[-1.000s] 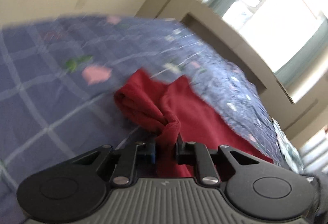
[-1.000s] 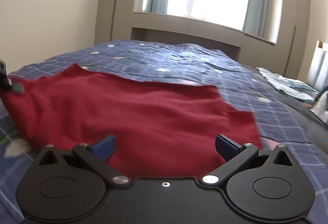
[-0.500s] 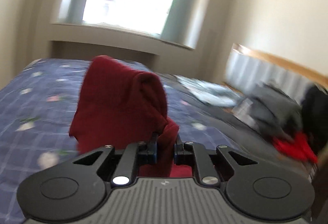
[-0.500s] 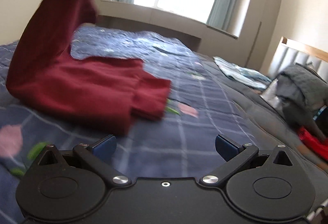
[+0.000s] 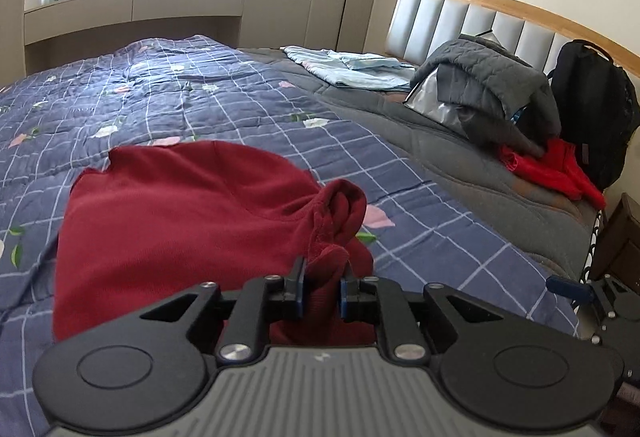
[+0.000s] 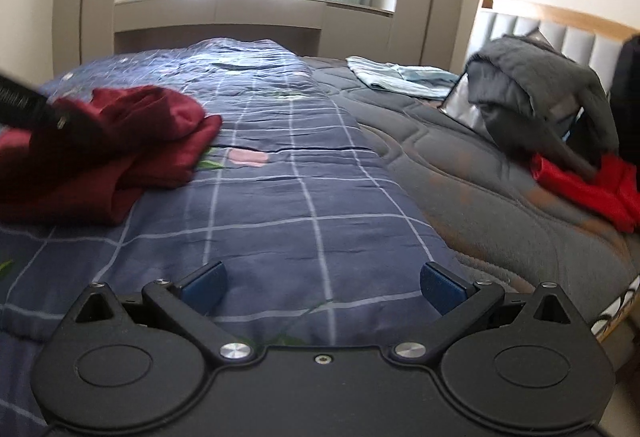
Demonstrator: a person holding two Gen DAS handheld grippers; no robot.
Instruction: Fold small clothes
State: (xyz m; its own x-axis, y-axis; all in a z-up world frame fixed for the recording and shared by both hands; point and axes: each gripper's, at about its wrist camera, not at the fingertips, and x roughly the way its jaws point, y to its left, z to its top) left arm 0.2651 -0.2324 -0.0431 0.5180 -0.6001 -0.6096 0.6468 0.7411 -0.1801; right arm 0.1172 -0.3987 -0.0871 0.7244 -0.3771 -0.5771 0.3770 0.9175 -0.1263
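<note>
— Where's the dark red garment (image 5: 180, 221)?
— On the blue checked quilt (image 5: 240, 105), one bunched corner pinched in the left gripper (image 5: 322, 291).
— And the right gripper (image 6: 322, 283)?
— Jaws wide apart, nothing between them, over bare quilt (a grey jacket (image 6: 536, 93) lies near the headboard (image 5: 480, 21)).
</note>
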